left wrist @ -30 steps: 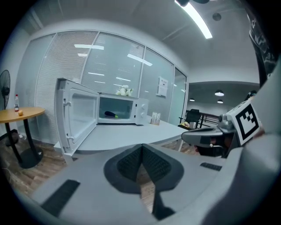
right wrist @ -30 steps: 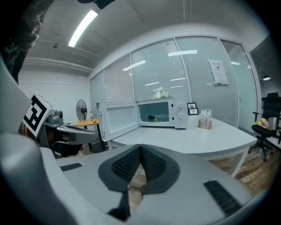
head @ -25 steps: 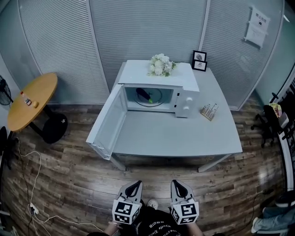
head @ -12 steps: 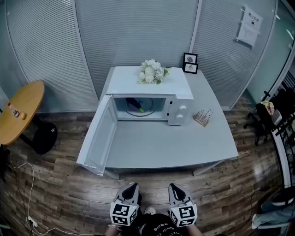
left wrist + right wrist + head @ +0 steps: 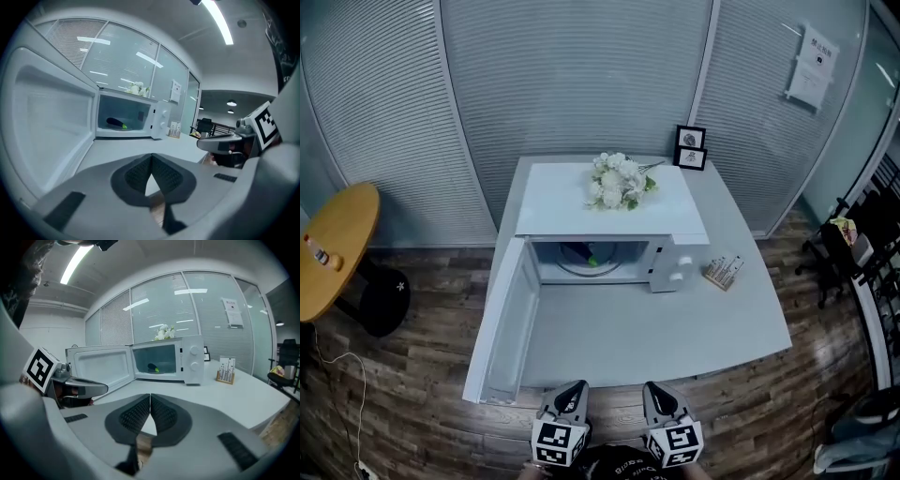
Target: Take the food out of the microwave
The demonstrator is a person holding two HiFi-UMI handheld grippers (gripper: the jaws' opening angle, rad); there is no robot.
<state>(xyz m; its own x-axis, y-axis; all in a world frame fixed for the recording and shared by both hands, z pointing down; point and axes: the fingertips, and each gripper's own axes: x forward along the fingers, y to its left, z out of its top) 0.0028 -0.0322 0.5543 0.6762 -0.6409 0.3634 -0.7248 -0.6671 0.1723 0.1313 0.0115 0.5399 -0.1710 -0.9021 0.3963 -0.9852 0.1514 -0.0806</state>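
A white microwave (image 5: 675, 267) stands on the grey table (image 5: 675, 328) with its door (image 5: 502, 328) swung wide open to the left. Inside, on the glass turntable, lies the food (image 5: 581, 253), a dark long piece with a green end, also visible in the left gripper view (image 5: 116, 123) and the right gripper view (image 5: 152, 367). My left gripper (image 5: 577, 386) (image 5: 151, 157) and right gripper (image 5: 654, 386) (image 5: 150, 397) hover side by side at the table's near edge, well short of the microwave. Both are shut with nothing between their pads.
A bunch of white flowers (image 5: 619, 180) lies on top of the microwave. Two small picture frames (image 5: 691, 148) stand behind it, and a small wooden holder (image 5: 724, 272) stands to its right. A round wooden table (image 5: 333, 248) is at the left, chairs (image 5: 853, 234) at the right.
Both grippers and the head view have come forward to the table's near edge, so the microwave is closer. The jaws stay shut. Nothing on the table has moved.
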